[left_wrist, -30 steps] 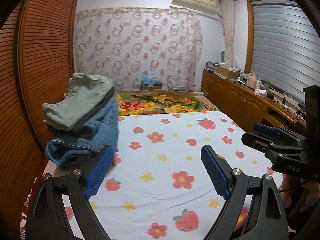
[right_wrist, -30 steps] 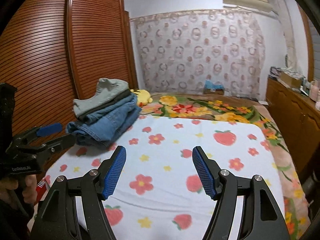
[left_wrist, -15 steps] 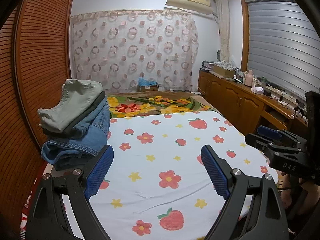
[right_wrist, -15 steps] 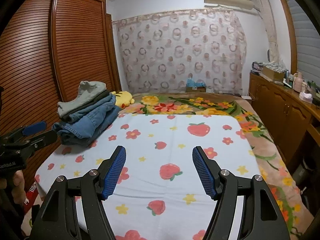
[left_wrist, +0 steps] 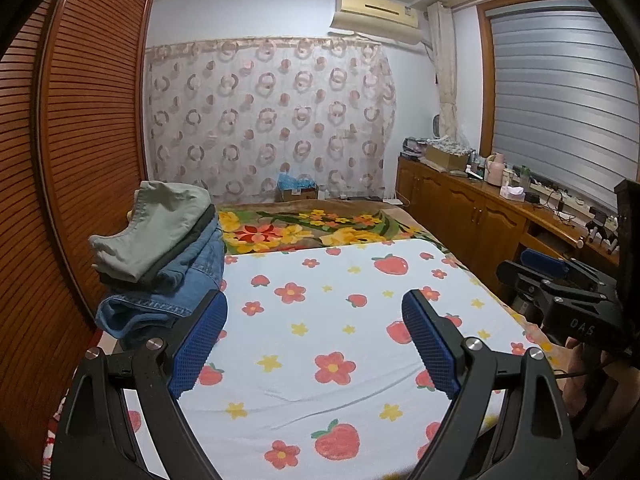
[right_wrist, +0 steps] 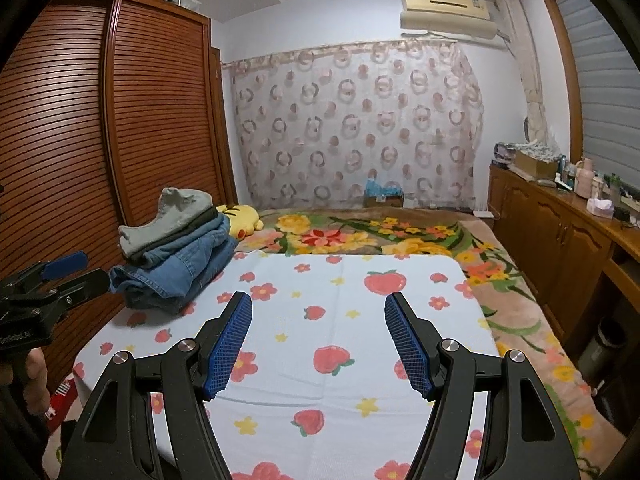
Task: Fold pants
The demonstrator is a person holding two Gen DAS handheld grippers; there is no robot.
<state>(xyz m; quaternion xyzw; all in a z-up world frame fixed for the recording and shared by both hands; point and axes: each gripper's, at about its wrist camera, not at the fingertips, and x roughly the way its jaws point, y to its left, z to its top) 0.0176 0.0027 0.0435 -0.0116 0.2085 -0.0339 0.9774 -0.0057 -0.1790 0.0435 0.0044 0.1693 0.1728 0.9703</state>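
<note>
A stack of folded pants (left_wrist: 160, 264) (right_wrist: 180, 252) rests on the left side of the bed: grey-green pants on top, a dark pair under them, blue jeans at the bottom. My left gripper (left_wrist: 314, 328) hangs open over the near edge of the strawberry-print sheet (left_wrist: 328, 344), nothing between its blue pads. The pile lies just beyond its left finger. My right gripper (right_wrist: 318, 332) is open too, empty, above the sheet (right_wrist: 340, 320), with the pile off to its left. Each gripper shows at the edge of the other's view.
A slatted wooden wardrobe (right_wrist: 100, 140) stands close along the bed's left side. A wooden cabinet (left_wrist: 472, 216) with clutter on top runs along the right. A floral blanket (right_wrist: 380, 236) and a yellow plush toy (right_wrist: 242, 220) lie at the far end.
Both grippers have drawn back and up from the bed, so more of the room and ceiling shows. The pile of pants now looks farther off. Jaws have kept their opening.
</note>
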